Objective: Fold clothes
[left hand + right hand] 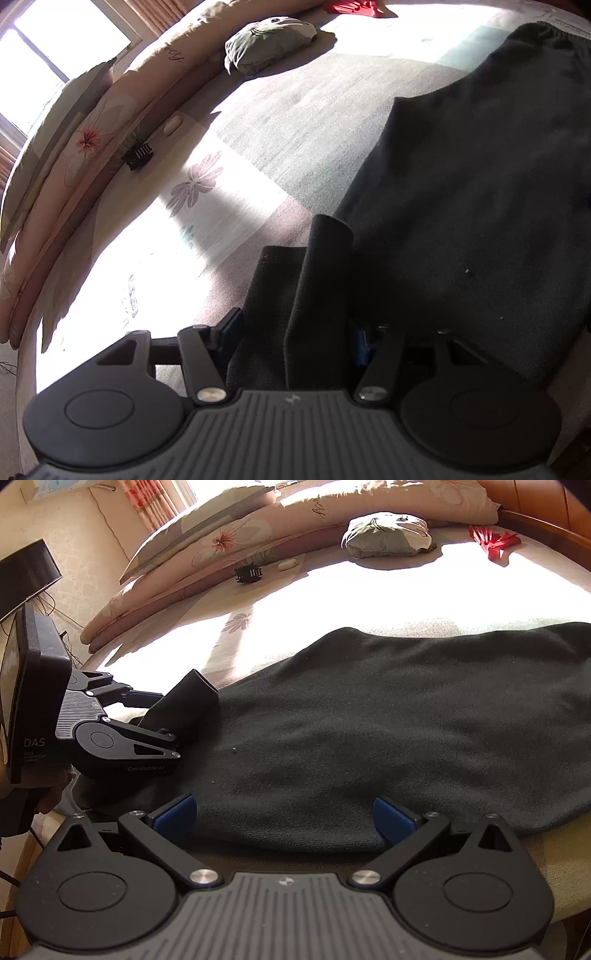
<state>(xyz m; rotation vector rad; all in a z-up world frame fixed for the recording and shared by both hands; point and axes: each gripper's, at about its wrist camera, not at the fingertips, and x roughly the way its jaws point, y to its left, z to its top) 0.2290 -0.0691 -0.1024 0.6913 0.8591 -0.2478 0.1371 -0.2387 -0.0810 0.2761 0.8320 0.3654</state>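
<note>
A dark grey garment [480, 166] lies spread on the flowered bed sheet [236, 206], its gathered waistband at the far right. My left gripper [295, 332] is shut on a bunched, folded-up end of this garment, which stands up between the blue pads. In the right wrist view the same left gripper [162, 720] sits at the garment's [388, 720] left end with the cloth tube sticking out of it. My right gripper [284, 818] is open, its blue pads [173, 816] spread wide over the garment's near edge with only flat cloth beneath them.
A folded flowered quilt and pillows [229, 542] run along the far side of the bed. A grey-green bundle [388, 535], a red item [495, 542], a black hair clip [249, 574] and a small white object [288, 565] lie near them. A wooden bed frame [546, 520] curves at the right.
</note>
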